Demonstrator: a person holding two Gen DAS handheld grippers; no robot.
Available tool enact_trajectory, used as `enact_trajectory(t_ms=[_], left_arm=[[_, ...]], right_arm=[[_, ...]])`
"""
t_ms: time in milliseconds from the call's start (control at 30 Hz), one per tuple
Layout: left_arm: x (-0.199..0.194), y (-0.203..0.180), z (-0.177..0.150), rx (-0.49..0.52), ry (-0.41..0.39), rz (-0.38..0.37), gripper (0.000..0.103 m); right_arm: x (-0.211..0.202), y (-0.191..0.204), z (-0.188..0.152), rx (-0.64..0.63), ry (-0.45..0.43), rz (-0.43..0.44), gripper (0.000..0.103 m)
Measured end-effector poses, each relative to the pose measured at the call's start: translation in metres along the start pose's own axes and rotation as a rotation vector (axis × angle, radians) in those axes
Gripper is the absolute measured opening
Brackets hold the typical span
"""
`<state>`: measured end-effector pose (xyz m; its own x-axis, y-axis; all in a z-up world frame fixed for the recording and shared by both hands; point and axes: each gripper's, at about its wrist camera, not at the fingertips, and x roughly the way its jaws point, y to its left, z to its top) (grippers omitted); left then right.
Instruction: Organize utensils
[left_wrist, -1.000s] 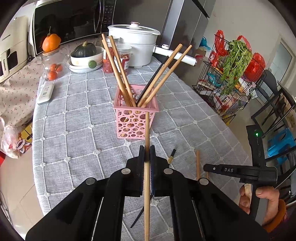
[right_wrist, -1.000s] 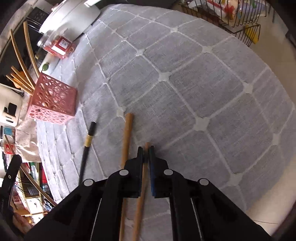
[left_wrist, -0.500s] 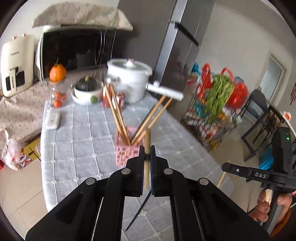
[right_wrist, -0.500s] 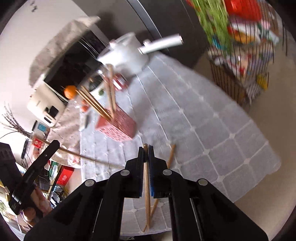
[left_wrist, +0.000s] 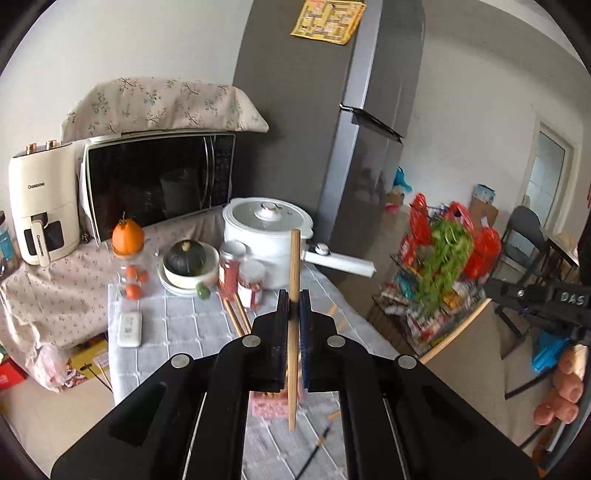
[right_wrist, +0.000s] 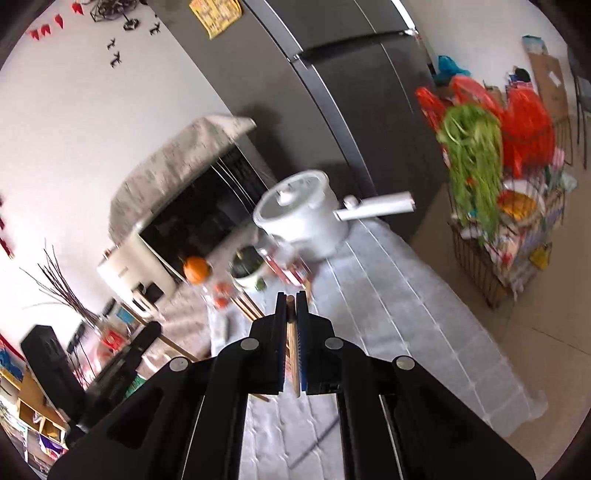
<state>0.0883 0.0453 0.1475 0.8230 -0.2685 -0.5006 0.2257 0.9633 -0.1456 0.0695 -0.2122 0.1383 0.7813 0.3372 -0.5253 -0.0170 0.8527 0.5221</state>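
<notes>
- Left gripper (left_wrist: 294, 301), raised above the grey-clothed table (left_wrist: 177, 325), clamps one upright wooden chopstick (left_wrist: 293, 321).
- Right gripper (right_wrist: 291, 308), tilted, pinches a second chopstick (right_wrist: 292, 339).
- Pink basket (left_wrist: 267, 404) sits below.

White walls (left_wrist: 140, 48) enclose a daylit kitchen. A dark grey fridge (left_wrist: 295, 122) stands at 12 o'clock in the left view, a yellow flyer (left_wrist: 327, 16) stuck near its top. At 10 o'clock a microwave (left_wrist: 159, 181) sits under a floral cloth (left_wrist: 162, 105), with a cream air fryer (left_wrist: 42, 201) at 9 o'clock. A wire rack (right_wrist: 495, 254) of bags and greens stands at 3 o'clock on the beige tile floor (right_wrist: 546, 343). A dark chair (left_wrist: 524, 236) and a doorway (left_wrist: 546, 173) lie beyond it. The table's grey checked cloth (left_wrist: 177, 325) fills the centre.
</notes>
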Motion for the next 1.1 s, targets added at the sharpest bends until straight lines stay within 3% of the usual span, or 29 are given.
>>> enact_trajectory(t_ms=[233,333,400,700,933,1100], left_arm=[[0.039,0.015,0.012,-0.024,0.022,0.04,0.005],[0.074,0.025,-0.001,-0.042,0.145,0.057,0.011],[0.08,0.036,-0.009,-0.089,0.163,0.062,0.019],[0.025,0.063,-0.018,-0.211,0.03,0.045,0.028],[0.028,0.081,-0.033,-0.267,0.059,0.028,0.028],[0.034,0.081,-0.039,-0.255,0.089,0.015,0.03]], right_arm=[[0.025,0.021,0.025,-0.003,-0.019,0.027,0.005],[0.044,0.025,0.029,-0.003,-0.006,0.015,0.005],[0.061,0.026,0.028,-0.002,0.02,-0.004,0.005],[0.09,0.031,0.024,-0.02,0.051,-0.058,0.005],[0.111,0.051,0.022,-0.061,0.059,-0.105,0.005],[0.133,0.052,0.015,-0.047,0.087,-0.125,0.015]])
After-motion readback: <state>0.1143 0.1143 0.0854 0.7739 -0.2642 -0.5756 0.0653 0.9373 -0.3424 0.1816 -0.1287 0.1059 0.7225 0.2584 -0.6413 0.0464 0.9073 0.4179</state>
